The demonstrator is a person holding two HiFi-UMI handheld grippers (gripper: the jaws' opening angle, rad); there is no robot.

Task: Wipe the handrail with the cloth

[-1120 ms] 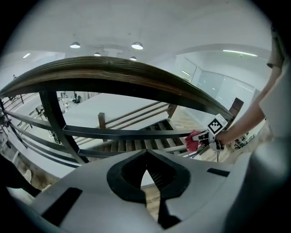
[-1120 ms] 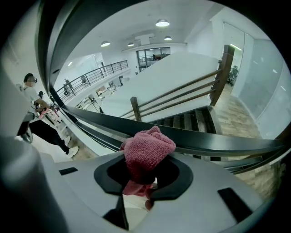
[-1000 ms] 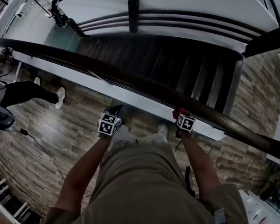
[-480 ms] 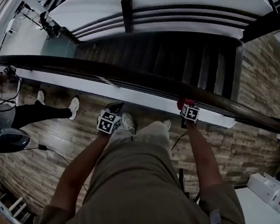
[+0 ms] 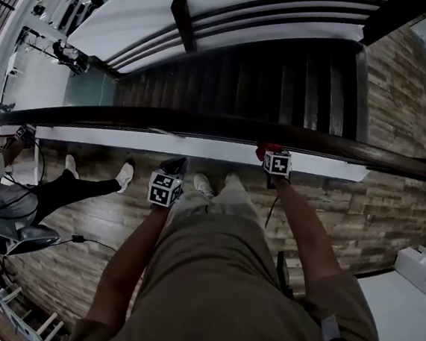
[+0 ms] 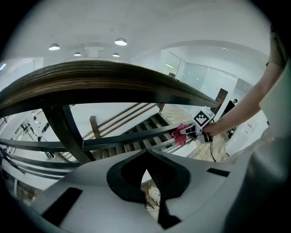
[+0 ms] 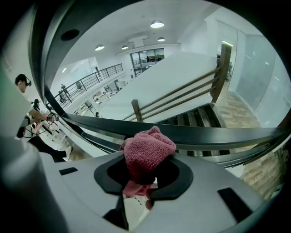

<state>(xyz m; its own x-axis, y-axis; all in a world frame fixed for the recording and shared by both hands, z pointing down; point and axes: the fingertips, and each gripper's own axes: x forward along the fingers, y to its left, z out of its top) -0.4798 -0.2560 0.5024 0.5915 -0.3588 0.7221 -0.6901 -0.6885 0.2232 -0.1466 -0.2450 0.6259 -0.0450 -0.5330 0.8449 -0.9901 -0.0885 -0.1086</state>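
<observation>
- Head view: steeply down onto a dark staircase (image 5: 264,78) filling 12 o'clock, with wood floor (image 5: 91,223) spreading from 9 round to 6.
- Handrail (image 5: 148,117): long dark band crossing the frame from 9 o'clock to 3 o'clock, lying between the stairs and the person's own legs.
- Left gripper (image 5: 175,165): just at 9 o'clock of frame centre, on the near side of the rail and apart from it. Fingers pressed fully together, nothing between them in the left gripper view.
- Right gripper (image 5: 270,154): at 3 o'clock of centre, tip right up at the rail's near edge. Fingers narrow, clamped on the cloth.
- Cloth (image 7: 148,150): pink, bunched into a lump, bulging out past the fingertips toward 12 o'clock in the right gripper view, with a dark bar directly behind it. Touching the rail or only just beside it: cannot tell.
- Step in hand, as a judgement: a wiping pass along the rail, done by the right side alone, left side idle. No telling from the wood which stretch is already wiped.
- Next move, as a judgement: calls for seating the lump firmly on the rail's top face, then sliding it along the length toward 9 or 3 o'clock. Needs steady downward pressure and a firm clamp, since drag could tug the bunch out. Needs the left kept clear of the path.
</observation>
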